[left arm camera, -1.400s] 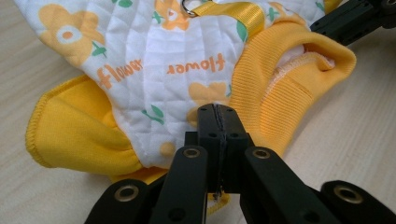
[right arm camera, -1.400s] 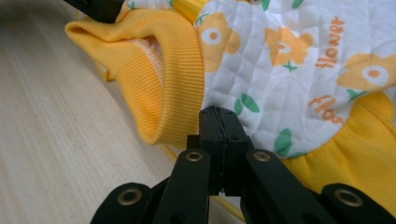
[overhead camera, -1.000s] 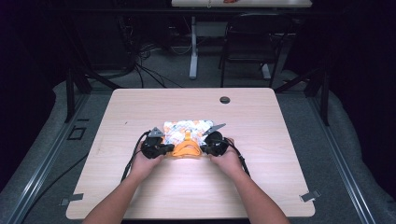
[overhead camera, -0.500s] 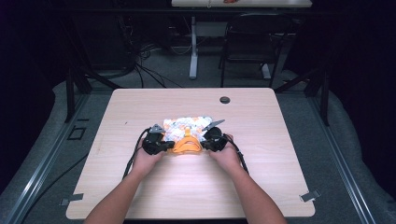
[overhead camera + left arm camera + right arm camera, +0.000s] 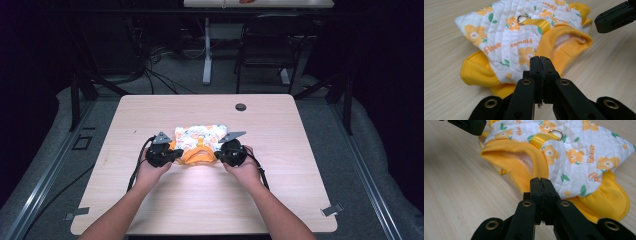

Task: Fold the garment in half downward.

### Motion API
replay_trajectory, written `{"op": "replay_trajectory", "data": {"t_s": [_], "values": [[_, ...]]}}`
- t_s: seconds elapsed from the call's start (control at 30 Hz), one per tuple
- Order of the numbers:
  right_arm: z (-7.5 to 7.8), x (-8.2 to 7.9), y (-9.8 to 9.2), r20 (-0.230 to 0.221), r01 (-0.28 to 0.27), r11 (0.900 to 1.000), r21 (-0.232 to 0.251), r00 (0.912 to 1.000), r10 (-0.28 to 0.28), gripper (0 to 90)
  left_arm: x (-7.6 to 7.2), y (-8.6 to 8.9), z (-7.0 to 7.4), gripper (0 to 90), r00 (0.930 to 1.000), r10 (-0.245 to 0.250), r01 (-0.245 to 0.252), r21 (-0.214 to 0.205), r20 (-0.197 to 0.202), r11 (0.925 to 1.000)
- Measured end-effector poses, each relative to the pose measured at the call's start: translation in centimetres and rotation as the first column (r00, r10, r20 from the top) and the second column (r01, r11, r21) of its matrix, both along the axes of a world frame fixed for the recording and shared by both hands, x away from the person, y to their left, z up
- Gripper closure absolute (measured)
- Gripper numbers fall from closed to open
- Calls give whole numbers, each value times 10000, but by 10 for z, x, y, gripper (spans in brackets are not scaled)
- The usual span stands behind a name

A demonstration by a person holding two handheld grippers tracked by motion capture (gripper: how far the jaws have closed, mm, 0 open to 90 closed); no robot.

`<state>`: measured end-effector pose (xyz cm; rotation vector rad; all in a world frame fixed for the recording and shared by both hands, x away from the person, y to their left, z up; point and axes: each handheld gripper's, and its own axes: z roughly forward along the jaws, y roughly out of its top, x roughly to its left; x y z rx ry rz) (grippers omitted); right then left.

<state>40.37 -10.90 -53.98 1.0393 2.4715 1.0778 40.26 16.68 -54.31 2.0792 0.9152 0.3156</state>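
A small quilted pet garment (image 5: 199, 141), white with orange flowers and yellow ribbed trim, lay near the middle of the wooden table (image 5: 300, 200). We held the left gripper (image 5: 172, 154) at its left side and the right gripper (image 5: 220, 152) at its right. Each pair of jaws was clenched together at the yellow collar (image 5: 564, 47); whether fabric was pinched, we could not tell.
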Motion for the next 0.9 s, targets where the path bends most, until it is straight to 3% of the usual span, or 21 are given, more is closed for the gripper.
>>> {"op": "replay_trajectory", "data": {"t_s": [0.23, 0.4, 0.53, 0.63, 0.73, 0.8, 0.9], "values": [[7, -24, -9, 119, -246, 9997, 38, 9996, 246, 856, -22, 6, 7, 892, 9994, -325, 326, -74, 87, 9994], [7, -43, -15, 264, -506, 9987, -109, 9984, 508, 848, -40, 11, 4, 892, 9981, -592, 591, 81, 146, 9982], [5, -58, -21, 270, -698, 9976, -38, 9972, 699, 850, -53, 16, 1, 891, 9976, -694, 695, -55, 60, 9976], [2, -65, -23, 273, -791, 9964, -319, 9964, 799, 849, -61, 19, -1, 891, 9970, -777, 777, -230, -5, 9967], [-4, -72, -25, 377, -815, 9952, -544, 9958, 837, 849, -68, 23, -5, 886, 9962, -860, 861, -64, 139, 9963], [-7, -76, -26, 358, -869, 9948, -540, 9954, 889, 835, -72, 26, -7, 864, 9969, -749, 749, 2, 253, 9972], [-11, -78, -26, 363, -1062, 9942, -160, 9936, 1067, 731, -72, 31, -7, 764, 9976, -554, 563, -217, 426, 9982]]}}
